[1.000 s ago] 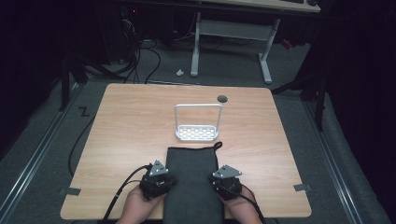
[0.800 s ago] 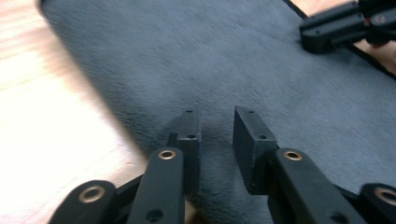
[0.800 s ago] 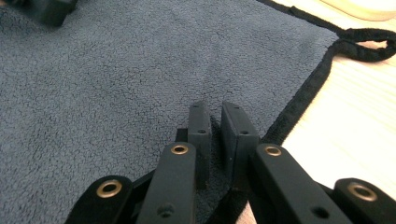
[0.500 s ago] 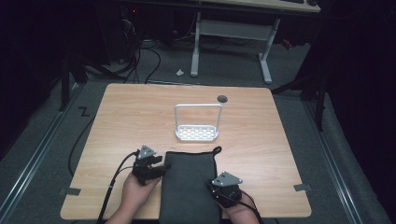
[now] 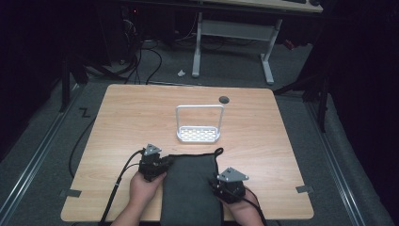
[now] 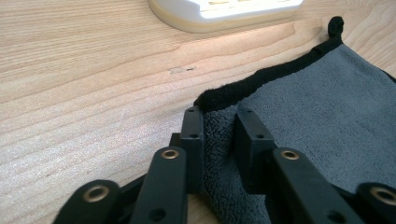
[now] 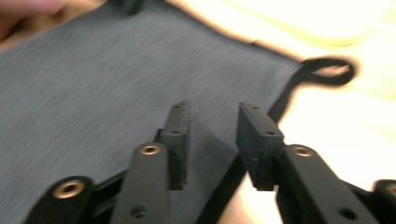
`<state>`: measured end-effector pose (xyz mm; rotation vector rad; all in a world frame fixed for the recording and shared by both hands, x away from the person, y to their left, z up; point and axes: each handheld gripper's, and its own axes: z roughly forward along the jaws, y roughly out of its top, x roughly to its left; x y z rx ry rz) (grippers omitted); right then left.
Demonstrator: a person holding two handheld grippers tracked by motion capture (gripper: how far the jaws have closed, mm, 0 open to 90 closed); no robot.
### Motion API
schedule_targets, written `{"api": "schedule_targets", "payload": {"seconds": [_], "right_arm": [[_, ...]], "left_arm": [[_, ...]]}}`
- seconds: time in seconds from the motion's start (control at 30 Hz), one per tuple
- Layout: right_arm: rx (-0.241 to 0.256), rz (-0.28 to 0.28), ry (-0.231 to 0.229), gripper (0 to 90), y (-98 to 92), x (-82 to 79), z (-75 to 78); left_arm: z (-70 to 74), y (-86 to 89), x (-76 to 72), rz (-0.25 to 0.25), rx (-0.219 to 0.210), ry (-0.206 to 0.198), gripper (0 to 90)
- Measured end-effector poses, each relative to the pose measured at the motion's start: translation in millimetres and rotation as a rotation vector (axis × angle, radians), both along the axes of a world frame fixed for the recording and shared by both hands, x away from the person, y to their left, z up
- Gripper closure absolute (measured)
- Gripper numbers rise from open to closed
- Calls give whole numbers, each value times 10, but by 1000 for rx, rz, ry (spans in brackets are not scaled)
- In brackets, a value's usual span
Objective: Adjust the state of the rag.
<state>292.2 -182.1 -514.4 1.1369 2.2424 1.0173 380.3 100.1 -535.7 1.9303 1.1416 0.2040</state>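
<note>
Pinching the towel (image 6: 327, 112) corner loosely, the left gripper (image 6: 219, 135) might have dropped it; the right gripper (image 7: 212, 140), jaws apart over the edge, risked snagging the loop (image 7: 329, 70).

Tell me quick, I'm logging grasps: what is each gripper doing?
Left gripper: fingers pinching the grey towel near its corner.
Right gripper: open, straddling the towel's edge, holding nothing.
</note>
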Motion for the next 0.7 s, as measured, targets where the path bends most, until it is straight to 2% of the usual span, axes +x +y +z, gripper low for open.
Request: {"api": "schedule_targets", "payload": {"seconds": [0.07, 0.1, 0.13, 0.17, 0.2, 0.23, 0.27, 0.4, 0.47, 0.53, 0.57, 0.6, 0.67, 0.7], "right_arm": [[5, -37, -1, 592, -1, 171, 49], [13, -48, 11, 538, 21, 345, 69], [13, -48, 11, 538, 21, 345, 69], [13, -54, 49, 469, 65, 512, 44], [13, -54, 49, 469, 65, 512, 44], [-8, -62, 79, 431, 112, 630, -6], [-28, -68, 84, 414, 124, 671, -37], [-35, -86, 105, 379, 125, 722, -108], [0, -98, 130, 388, 94, 737, -122], [17, -102, 118, 420, 72, 714, -136], [30, -105, 115, 490, 60, 688, -137], [30, -105, 115, 490, 60, 688, -137], [49, -99, 114, 594, 67, 649, -141], [49, -99, 114, 594, 67, 649, -141]], "left_arm": [[-2, -3, -9, 0, 4, -5, 771], [-1, -2, -17, 0, 7, -7, 771], [-1, -2, -17, 0, 7, -7, 769], [-2, -1, -19, 2, 4, -5, 767], [-4, 4, -16, 1, 0, -4, 767], [-5, 11, -13, 1, -3, -1, 765], [-5, 15, -11, 1, -5, 0, 764], [-6, 15, -14, 1, -8, 2, 764], [-6, 16, -15, 1, -10, 3, 763], [-6, 15, -16, 0, -10, 2, 760], [-6, 15, -17, 0, -9, 1, 759], [-6, 14, -18, -2, -9, 1, 759], [-7, 14, -18, -3, -9, 1, 758], [-7, 14, -17, -2, -10, 0, 758]]}}
